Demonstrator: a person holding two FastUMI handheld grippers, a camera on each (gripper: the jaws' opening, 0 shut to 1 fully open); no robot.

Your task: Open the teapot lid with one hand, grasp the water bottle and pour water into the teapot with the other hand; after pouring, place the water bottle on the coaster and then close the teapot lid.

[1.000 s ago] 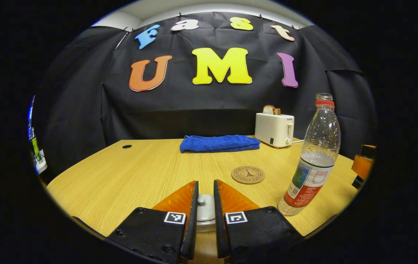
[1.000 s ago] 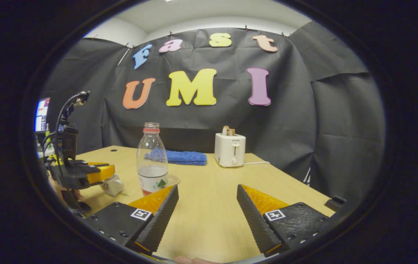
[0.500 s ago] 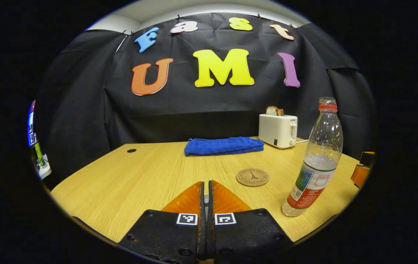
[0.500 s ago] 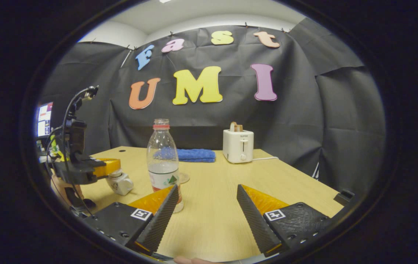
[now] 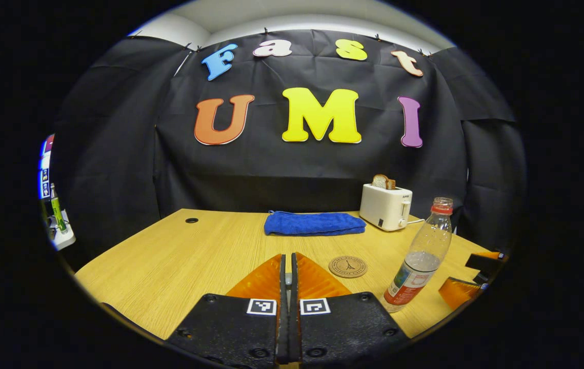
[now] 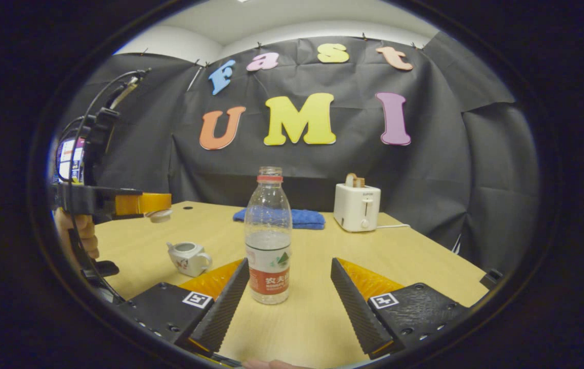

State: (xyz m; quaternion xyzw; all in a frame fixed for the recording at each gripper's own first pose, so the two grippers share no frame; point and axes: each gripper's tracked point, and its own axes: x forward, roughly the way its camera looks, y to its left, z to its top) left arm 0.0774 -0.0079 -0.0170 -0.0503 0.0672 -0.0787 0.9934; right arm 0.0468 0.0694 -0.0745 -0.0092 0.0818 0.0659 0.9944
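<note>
- Your left gripper [image 6: 156,204] is lifted above the table [image 6: 312,287], and its fingers are pressed together on the knob of the teapot lid [image 6: 159,215]. In the left gripper view the two fingers [image 5: 263,279] are almost touching, with a small piece of the knob between them.
- The teapot [image 6: 188,258] stands open on the table, below the lid and left of the water bottle [image 6: 268,236]. Hold the lid well to the side and high, so that the bottle has free way to the opening.
- Your right gripper [image 6: 287,287] has its fingers wide apart, and the bottle stands upright between them, a little beyond the tips. Nothing is gripped there yet.
- For the step in hand, I think you should move straight forward until the labelled part of the bottle is between the pads, then press at the label, not at the thin neck.
- The bottle has no cap and is about half full, so keep it upright when you lift it.
- The coaster [image 5: 348,266] lies just beside the bottle; remember the place for later.
- The blue towel [image 5: 315,223] and the toaster [image 5: 386,206] stand far at the back and are not in your way.
</note>
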